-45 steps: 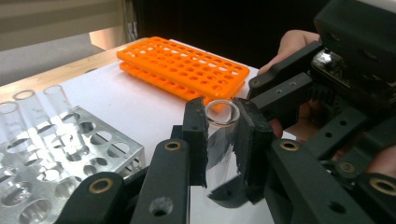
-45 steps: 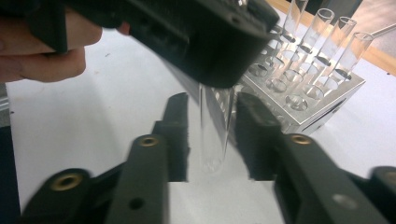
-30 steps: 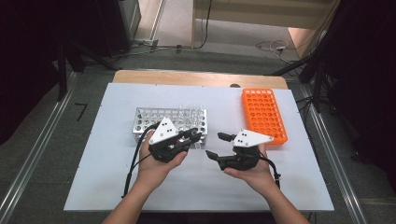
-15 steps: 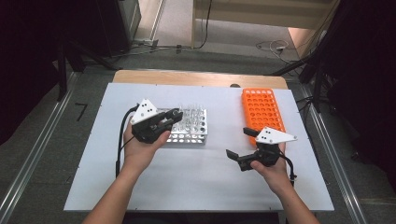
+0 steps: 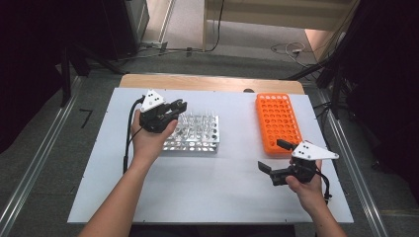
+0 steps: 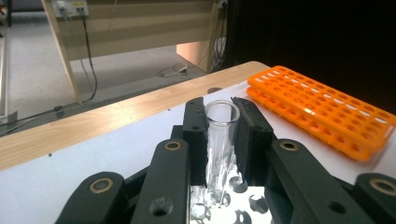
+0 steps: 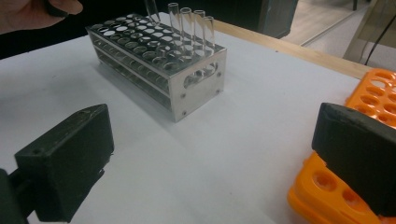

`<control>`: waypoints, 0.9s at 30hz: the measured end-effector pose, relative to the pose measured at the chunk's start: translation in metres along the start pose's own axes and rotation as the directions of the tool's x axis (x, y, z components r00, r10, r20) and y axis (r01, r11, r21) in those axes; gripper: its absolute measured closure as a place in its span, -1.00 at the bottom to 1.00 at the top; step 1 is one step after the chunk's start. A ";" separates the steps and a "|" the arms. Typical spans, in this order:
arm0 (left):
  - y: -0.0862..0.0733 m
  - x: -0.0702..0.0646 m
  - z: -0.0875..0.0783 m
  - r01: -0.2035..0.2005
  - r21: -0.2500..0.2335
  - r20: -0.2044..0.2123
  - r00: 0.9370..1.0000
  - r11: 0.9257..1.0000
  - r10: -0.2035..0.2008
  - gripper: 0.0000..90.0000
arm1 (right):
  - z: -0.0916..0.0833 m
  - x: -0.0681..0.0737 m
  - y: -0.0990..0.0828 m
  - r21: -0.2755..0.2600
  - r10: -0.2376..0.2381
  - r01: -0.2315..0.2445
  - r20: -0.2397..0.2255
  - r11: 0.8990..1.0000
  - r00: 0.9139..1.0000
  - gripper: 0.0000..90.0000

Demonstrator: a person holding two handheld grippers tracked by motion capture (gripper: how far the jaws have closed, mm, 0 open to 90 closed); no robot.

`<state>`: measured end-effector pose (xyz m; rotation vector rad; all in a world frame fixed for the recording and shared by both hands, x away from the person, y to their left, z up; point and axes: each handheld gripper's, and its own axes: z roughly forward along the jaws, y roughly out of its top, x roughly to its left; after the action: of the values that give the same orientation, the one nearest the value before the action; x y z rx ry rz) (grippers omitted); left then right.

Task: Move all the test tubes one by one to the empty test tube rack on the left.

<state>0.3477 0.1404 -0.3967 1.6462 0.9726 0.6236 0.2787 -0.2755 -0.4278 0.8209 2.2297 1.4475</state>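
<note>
Left gripper (image 5: 179,105) clamps glass tube (image 6: 219,135) above metal rack (image 5: 197,136); right gripper (image 5: 274,157) gapes empty.

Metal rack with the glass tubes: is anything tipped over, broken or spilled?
Nothing stands out. The metal rack sits flat on the table, its tubes upright. The left gripper holds one glass tube above it, unbroken.

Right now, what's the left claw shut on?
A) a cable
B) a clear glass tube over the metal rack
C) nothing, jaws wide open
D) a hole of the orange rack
B: in the left gripper view the left claw pinches a clear tube above the metal rack.
</note>
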 end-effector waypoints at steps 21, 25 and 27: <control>-0.017 0.012 0.033 0.008 0.109 -0.060 0.998 0.994 -0.001 0.69 | -0.037 -0.014 -0.025 0.007 0.024 -0.024 0.055 1.000 0.998 -1.00; -0.019 0.012 0.036 0.015 0.129 -0.066 0.998 0.992 -0.006 0.68 | -0.037 -0.014 -0.025 0.007 0.026 -0.027 0.055 1.000 0.998 -1.00; -0.019 0.011 0.038 0.016 0.138 -0.069 0.998 0.990 -0.007 0.68 | -0.037 -0.015 -0.025 0.005 0.026 -0.026 0.055 1.000 0.998 -1.00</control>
<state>0.3785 0.1316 -0.4270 1.7493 1.0955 0.6200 0.2617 -0.3186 -0.4360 0.8842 2.1914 1.4131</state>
